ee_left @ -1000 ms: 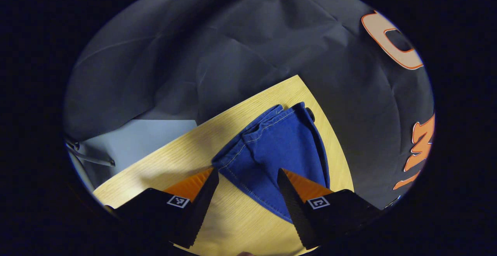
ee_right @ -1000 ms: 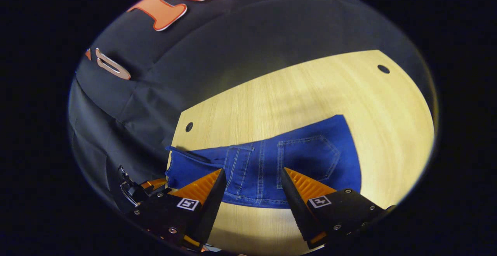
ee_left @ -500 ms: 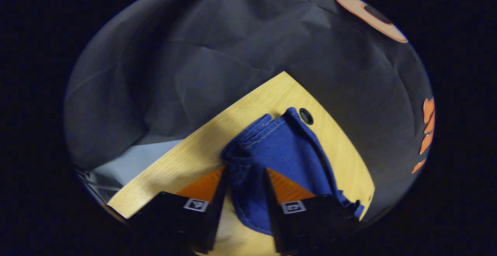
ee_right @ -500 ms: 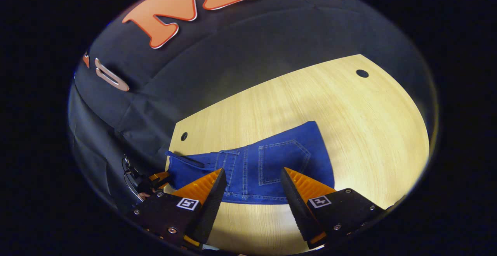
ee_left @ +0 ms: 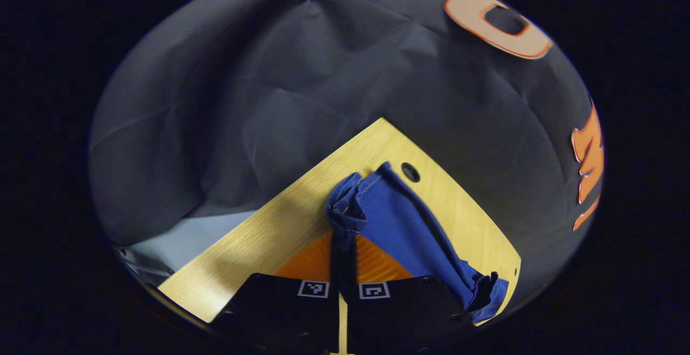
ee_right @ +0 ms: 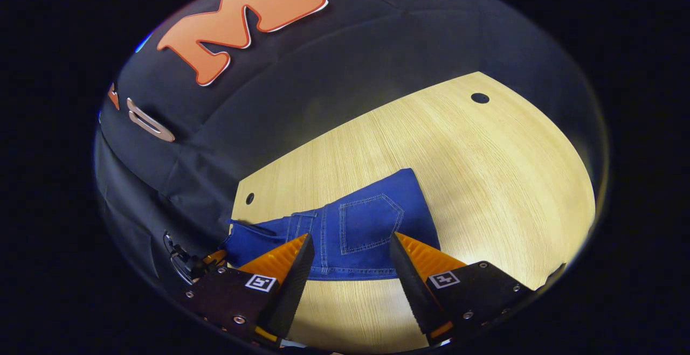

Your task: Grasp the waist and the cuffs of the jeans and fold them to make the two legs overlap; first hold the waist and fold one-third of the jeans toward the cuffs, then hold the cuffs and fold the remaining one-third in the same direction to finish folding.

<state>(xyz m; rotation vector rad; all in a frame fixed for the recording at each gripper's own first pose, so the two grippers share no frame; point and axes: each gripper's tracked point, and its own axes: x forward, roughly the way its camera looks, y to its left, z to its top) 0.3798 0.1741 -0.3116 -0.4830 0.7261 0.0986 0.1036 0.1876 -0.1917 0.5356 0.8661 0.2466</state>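
The blue jeans (ee_right: 366, 231) lie on the wooden table (ee_right: 485, 172), back pocket up, near a corner with a small hole (ee_left: 410, 172). One end is bunched and lifted, pinched tight in the left gripper (ee_left: 344, 247). The right gripper (ee_right: 350, 260) hangs wide open above the waist edge.

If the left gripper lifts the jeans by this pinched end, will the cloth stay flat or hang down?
Probably hang: the jeans already bunch and crease where the left gripper pinches them. Denim looks thick, so fairly heavy for cloth. The rest, flat on the table, would likely drag, not slide freely.
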